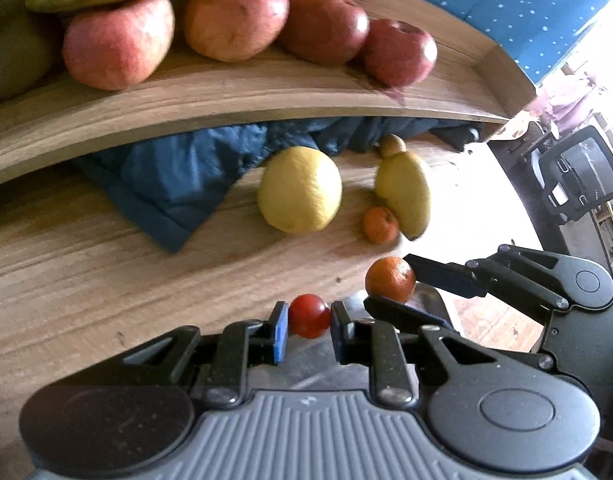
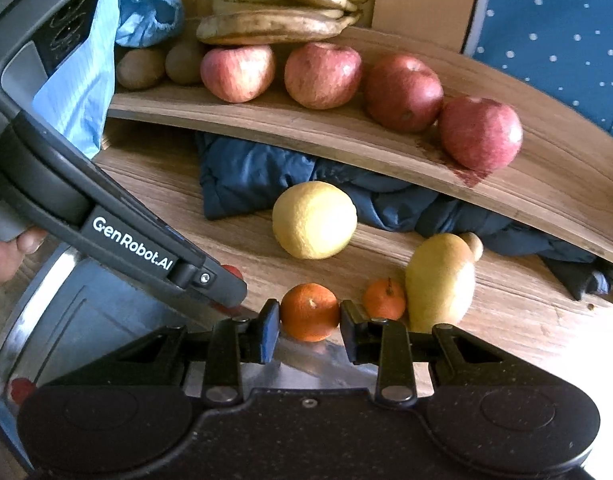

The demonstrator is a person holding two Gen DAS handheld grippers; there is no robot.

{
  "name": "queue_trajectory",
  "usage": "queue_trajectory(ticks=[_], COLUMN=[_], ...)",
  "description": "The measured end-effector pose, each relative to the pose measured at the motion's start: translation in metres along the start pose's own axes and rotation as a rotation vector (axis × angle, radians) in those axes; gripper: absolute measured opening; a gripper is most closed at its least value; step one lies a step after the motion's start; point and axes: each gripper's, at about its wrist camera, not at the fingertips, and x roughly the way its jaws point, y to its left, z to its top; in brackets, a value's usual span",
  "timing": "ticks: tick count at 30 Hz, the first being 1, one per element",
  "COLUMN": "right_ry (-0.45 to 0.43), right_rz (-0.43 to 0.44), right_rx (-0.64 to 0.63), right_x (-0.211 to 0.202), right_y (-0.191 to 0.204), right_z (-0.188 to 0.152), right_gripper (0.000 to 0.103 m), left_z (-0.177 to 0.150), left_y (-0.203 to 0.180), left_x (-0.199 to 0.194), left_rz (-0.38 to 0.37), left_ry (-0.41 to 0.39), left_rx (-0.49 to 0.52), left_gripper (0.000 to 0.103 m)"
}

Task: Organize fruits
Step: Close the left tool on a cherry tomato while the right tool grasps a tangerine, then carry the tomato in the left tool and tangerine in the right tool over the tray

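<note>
My left gripper [image 1: 308, 326] is shut on a small red tomato [image 1: 309, 315], held above a metal tray [image 1: 430, 300]. My right gripper [image 2: 309, 326] is shut on an orange mandarin [image 2: 310, 311], which also shows in the left wrist view [image 1: 390, 279], above the same tray [image 2: 86, 320]. On the wooden table lie a large yellow citrus [image 2: 314, 219], a second mandarin [image 2: 383, 298] and a yellow pear-shaped fruit [image 2: 440, 280]. Several red apples [image 2: 322, 75] sit in a row on the raised wooden shelf [image 2: 386, 148], with bananas [image 2: 278, 20] behind.
A dark blue cloth [image 2: 246, 176] lies bunched under the shelf. Two kiwis [image 2: 140, 68] sit at the shelf's left end by a light blue bag [image 2: 78, 96]. Another small red fruit [image 2: 20, 390] lies in the tray. An office chair [image 1: 578, 176] stands beyond the table's right edge.
</note>
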Motion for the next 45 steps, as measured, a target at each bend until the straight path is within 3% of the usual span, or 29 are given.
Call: queue_trajectory(ticks=[33,45], right_ry=[0.016,0.029], right_rz=[0.053,0.098], right_rx=[-0.020,-0.056], right_x=[-0.079,-0.090], right_y=[-0.012,-0.012], right_z=[-0.110,-0.125], right_gripper=[0.034,0.034], left_z=[-0.091,-0.105], left_y=[-0.082,-0.091], left_x=[-0.008,-0.006], left_rz=[0.054,0.096], left_ry=[0.010,0.003], left_rx=[-0.049,-0.088], left_gripper=[0.024,0.024])
